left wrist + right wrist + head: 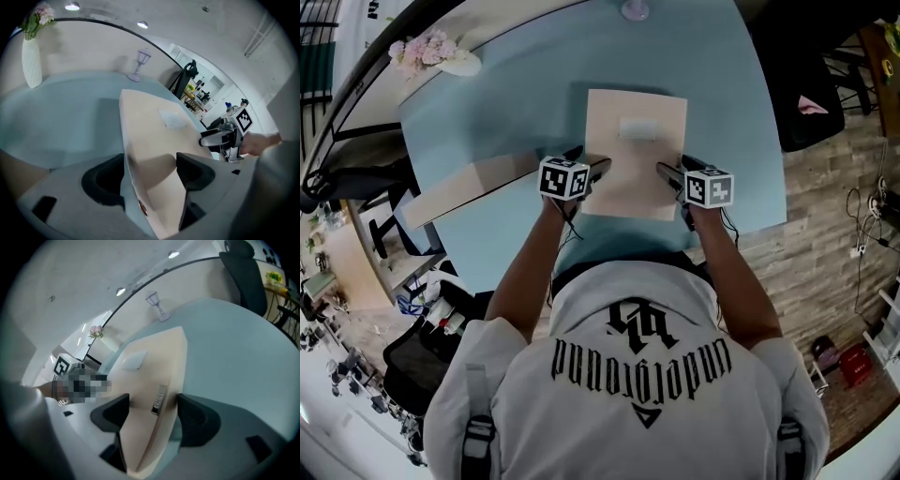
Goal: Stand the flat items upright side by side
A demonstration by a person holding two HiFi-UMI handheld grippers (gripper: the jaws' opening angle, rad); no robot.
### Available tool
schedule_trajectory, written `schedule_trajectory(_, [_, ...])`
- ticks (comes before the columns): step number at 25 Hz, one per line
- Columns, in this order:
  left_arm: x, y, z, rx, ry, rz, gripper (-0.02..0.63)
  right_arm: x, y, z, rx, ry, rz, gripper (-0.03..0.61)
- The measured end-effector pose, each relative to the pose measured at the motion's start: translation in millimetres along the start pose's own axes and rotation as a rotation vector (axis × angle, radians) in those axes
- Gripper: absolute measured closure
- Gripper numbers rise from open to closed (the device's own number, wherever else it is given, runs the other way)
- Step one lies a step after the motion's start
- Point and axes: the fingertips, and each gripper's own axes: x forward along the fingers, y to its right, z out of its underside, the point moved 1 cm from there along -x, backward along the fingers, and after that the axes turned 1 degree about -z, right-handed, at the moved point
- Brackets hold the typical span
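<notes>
My feeds are evenly and fairly brightly lit, with no harsh glare. In the left gripper view the small round ceiling lights point(72, 6) burn out to white spots. A soft-edged shadow lies across the near end of the beige flat board point(154, 171), and in the head view a faint darker patch sits on the pale blue tabletop point(520, 122) to its left. All three pictures bend at the rim and fade to black corners. The right gripper view is smeared and soft throughout.

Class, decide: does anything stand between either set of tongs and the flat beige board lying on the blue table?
Nothing visible does. The left tongs and right tongs are open, each straddling a side edge of the beige board.
</notes>
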Motion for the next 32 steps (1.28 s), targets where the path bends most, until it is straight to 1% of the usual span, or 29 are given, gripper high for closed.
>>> schedule_trajectory(2, [2,1,1,-0.005,-0.014,0.017,0.272,3,1,1,0.012,-0.017,-0.019,0.250])
schedule_trajectory(6, [6,1,-1,-0.006,-0.028,0.020,0.268,5,5,-1,0.007,-0.022,-0.036,0.250])
schedule_trajectory(12, [0,7,1,-0.007,-0.017,-0.014,0.279,0,1,1,0.004,-0.004,-0.035,0.267])
schedule_trajectory(15, [-5,15,-3,0.009,-0.003,-0.039,0.282,-9,-1,-5,-0.028,0.027,-0.020,0.273])
schedule_trajectory(18, [-19,29,-8,0.044,0.042,-0.072,0.284,-26,-9,-11,-0.092,0.065,-0.002,0.275])
schedule_trajectory(22, [-46,47,-14,0.115,0.129,-0.136,0.282,-50,-28,-18,-0.203,0.125,0.039,0.276])
schedule_trajectory(25, [-70,56,-12,0.153,0.193,-0.165,0.282,-67,-49,-17,-0.284,0.180,0.079,0.279])
schedule_trajectory(28, [-99,58,-4,0.166,0.260,-0.180,0.282,-79,-78,-10,-0.357,0.242,0.113,0.284])
schedule_trajectory(32, [-142,61,18,0.188,0.328,-0.202,0.282,-96,-123,6,-0.438,0.325,0.149,0.287])
